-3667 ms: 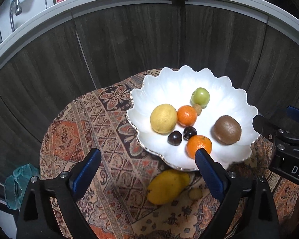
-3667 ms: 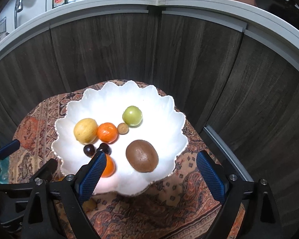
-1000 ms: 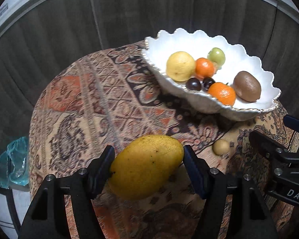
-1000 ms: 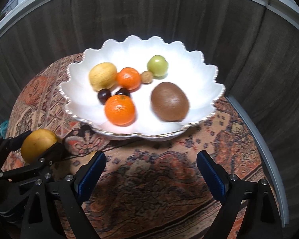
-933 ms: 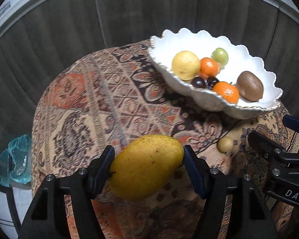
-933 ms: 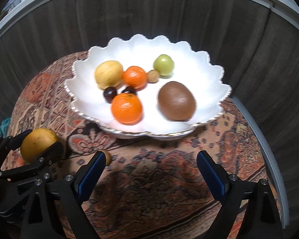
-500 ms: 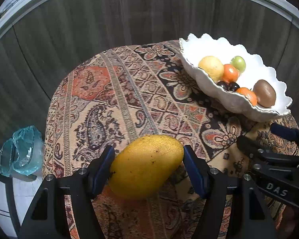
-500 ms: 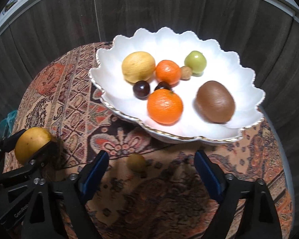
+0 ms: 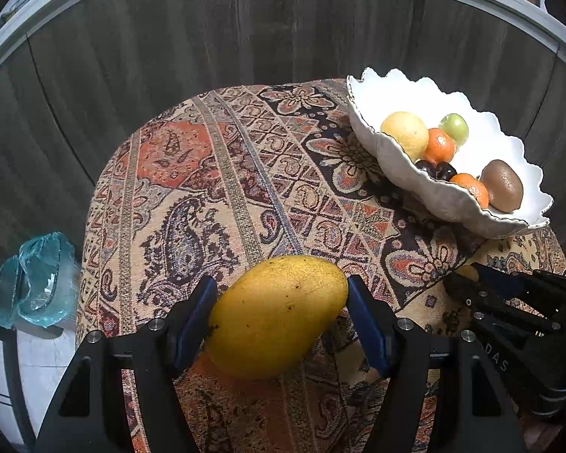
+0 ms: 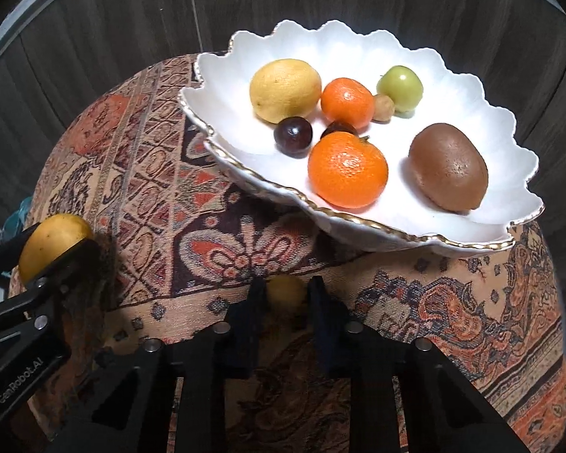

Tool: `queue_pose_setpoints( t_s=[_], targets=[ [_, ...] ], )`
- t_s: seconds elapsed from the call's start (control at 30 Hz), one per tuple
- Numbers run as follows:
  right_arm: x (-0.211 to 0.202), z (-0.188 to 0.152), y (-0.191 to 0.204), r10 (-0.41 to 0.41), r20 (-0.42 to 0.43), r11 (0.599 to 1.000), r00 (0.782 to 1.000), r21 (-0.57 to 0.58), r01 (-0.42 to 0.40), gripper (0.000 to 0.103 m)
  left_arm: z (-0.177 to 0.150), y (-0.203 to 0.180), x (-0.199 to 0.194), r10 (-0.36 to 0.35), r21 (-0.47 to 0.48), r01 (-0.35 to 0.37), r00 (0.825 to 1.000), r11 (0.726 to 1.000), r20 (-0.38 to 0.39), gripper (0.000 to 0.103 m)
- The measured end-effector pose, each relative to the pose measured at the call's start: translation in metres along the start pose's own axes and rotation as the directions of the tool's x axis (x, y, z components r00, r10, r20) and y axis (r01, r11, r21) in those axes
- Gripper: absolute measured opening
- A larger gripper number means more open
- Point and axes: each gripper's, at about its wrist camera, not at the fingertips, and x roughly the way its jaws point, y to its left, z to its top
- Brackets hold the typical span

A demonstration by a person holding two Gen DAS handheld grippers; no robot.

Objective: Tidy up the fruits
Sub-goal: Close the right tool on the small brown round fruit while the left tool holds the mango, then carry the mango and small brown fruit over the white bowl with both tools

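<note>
- Left gripper, bottom centre of the left wrist view: both blue pads pressed on a yellow mango, held across its width. Whether it is clear of the patterned cloth I cannot tell.
- Right gripper, bottom centre of the right wrist view: jaws have just been closing and now stand narrow on a small yellow fruit lying on the cloth just in front of the bowl's rim.
- White scalloped bowl, upper right of both views: holds 1 lemon, 2 oranges, 2 dark cherries, 1 green fruit, 1 small brown nut, 1 kiwi.
- Step in hand (judged): picking up the last 2 loose fruits; neither is in the bowl yet.
- Next move (judged): lift both over the raised gold rim. Bare spots appear at the bowl's near left and behind the kiwi.
- Risk: the small fruit is round and may slip from the pads.
</note>
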Motion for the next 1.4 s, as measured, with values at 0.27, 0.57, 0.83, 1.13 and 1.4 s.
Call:
queue_pose_setpoints(
  t_s=[0.27, 0.57, 0.83, 1.13, 1.4],
  targets=[
    [-0.013, -0.003, -0.004, 0.010, 0.018, 1.000, 1.000, -0.004, -0.010, 0.024, 0.001, -0.005, -0.005, -0.007, 0.008, 0.007, 1.000, 1.000, 0.005, 0.069],
    [-0.040, 0.002, -0.006, 0.023, 0.055, 1.000, 0.998, -0.007, -0.023, 0.024, 0.003, -0.011, -0.020, -0.020, 0.014, 0.020, 1.000, 1.000, 0.022, 0.069],
    [-0.073, 0.008, -0.014, 0.026, 0.109, 1.000, 0.994, 0.004, -0.027, 0.024, 0.016, -0.025, -0.042, -0.035, 0.036, 0.033, 0.997, 0.999, 0.063, 0.069],
    [-0.105, 0.025, -0.038, 0.005, 0.188, 0.999, 0.982, 0.043, -0.014, 0.024, 0.044, -0.050, -0.064, -0.068, 0.069, 0.060, 0.991, 0.996, 0.112, 0.069],
    [-0.121, 0.044, -0.067, -0.027, 0.238, 0.997, 0.971, 0.081, 0.008, 0.024, 0.077, -0.080, -0.069, -0.103, 0.116, 0.087, 0.984, 0.989, 0.147, 0.069]
  ],
)
